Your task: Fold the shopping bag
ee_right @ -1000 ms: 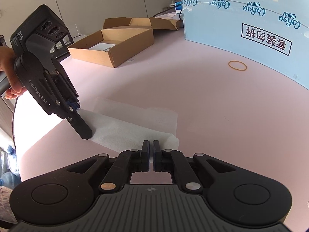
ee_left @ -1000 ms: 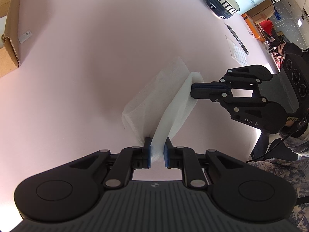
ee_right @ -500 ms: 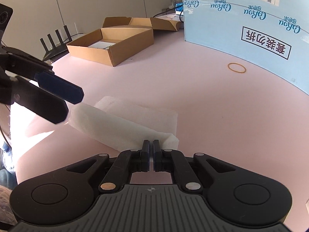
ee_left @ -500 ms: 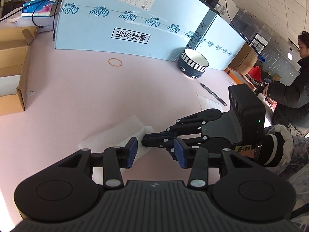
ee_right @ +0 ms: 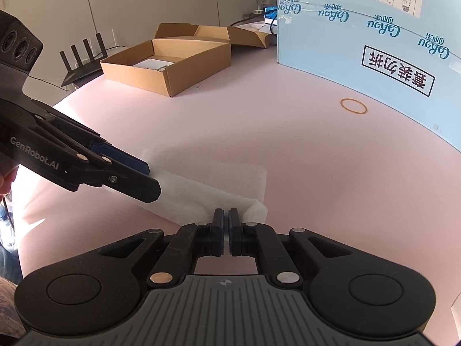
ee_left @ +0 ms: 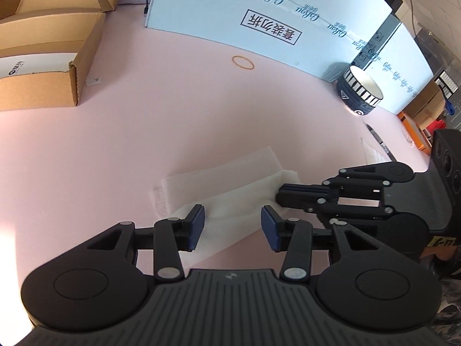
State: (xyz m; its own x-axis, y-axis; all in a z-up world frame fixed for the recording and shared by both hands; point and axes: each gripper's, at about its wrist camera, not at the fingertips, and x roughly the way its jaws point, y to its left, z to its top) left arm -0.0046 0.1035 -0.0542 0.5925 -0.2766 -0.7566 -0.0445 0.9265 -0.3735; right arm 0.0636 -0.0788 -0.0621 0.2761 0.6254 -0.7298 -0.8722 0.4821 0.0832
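One folded shopping bag, long axis spanning both claws.

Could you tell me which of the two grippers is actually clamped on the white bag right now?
The right gripper: its jaws are shut on a corner of the white bag. The left gripper is open, its jaws apart above the bag.

Cardboard box seemingly blocks left.
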